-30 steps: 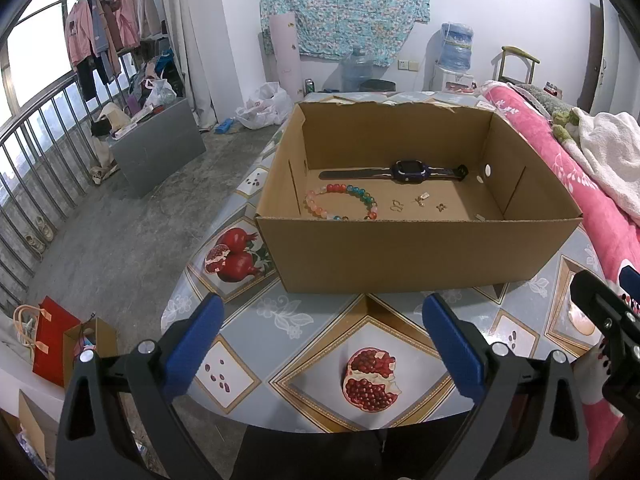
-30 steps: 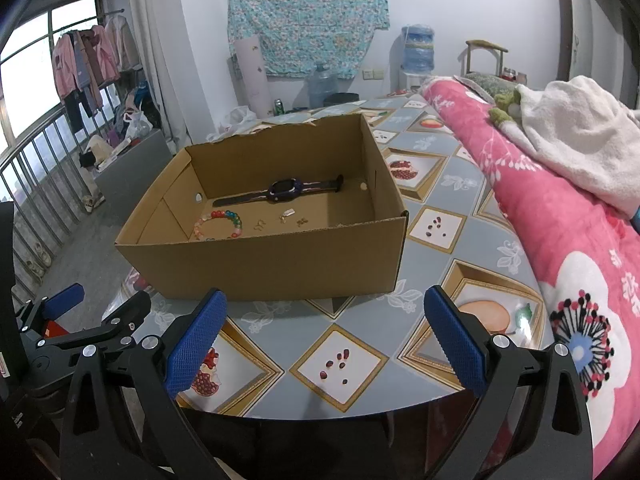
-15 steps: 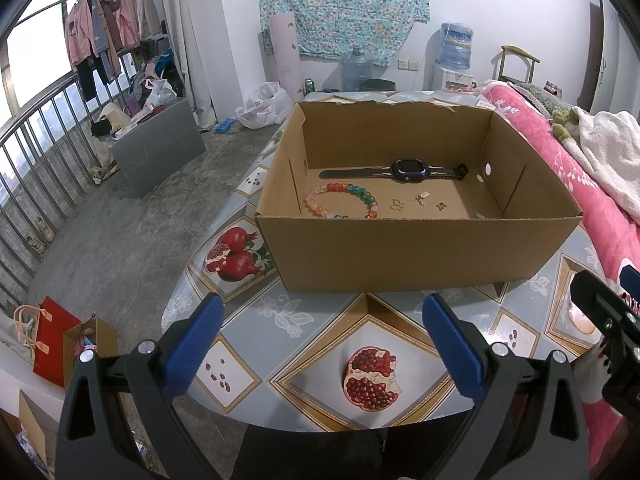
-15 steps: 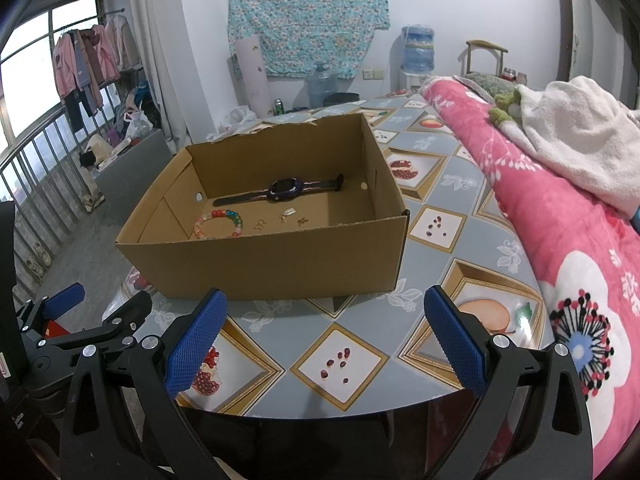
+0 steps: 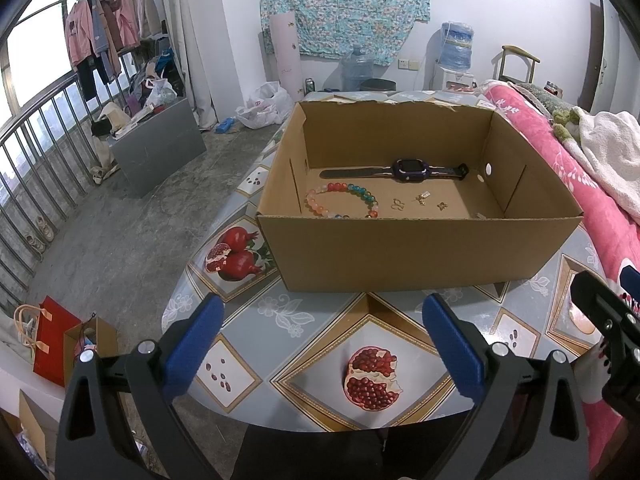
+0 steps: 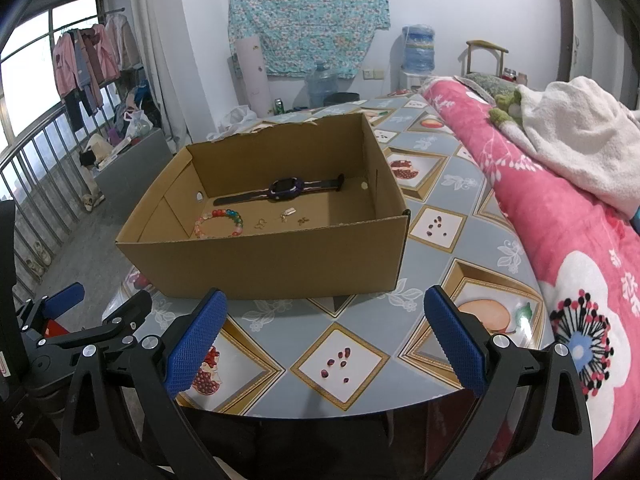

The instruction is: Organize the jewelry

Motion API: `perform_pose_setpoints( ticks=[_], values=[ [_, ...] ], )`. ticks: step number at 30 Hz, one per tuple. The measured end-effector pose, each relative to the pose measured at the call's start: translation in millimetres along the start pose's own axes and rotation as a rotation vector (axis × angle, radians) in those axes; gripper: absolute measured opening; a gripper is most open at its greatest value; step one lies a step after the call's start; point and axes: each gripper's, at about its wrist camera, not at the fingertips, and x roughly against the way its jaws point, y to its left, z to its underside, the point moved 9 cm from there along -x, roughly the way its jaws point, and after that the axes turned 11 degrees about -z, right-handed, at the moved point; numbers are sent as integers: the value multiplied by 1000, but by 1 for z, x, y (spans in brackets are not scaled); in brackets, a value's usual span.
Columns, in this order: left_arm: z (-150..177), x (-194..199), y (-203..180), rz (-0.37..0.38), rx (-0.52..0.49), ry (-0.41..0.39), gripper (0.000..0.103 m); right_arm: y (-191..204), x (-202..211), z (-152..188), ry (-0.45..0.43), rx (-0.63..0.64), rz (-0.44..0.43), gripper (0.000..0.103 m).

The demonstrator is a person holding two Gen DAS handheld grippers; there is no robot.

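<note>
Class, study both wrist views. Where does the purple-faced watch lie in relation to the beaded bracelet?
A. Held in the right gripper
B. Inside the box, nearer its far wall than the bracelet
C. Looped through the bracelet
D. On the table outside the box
B: the watch lies flat on the floor of the cardboard box, close to the far wall, while the beaded bracelet sits apart from it, nearer the front wall.
</note>
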Motion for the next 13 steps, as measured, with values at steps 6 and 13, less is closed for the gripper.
perform_pose_setpoints(
  ticks=[6, 13],
  values=[
    [0, 0, 0, 0, 0, 1, 97, 0, 0, 0, 0, 0, 1, 95],
    [2, 0, 1, 2, 1, 5, 97, 0, 0, 0, 0, 1, 0, 95]
  ],
)
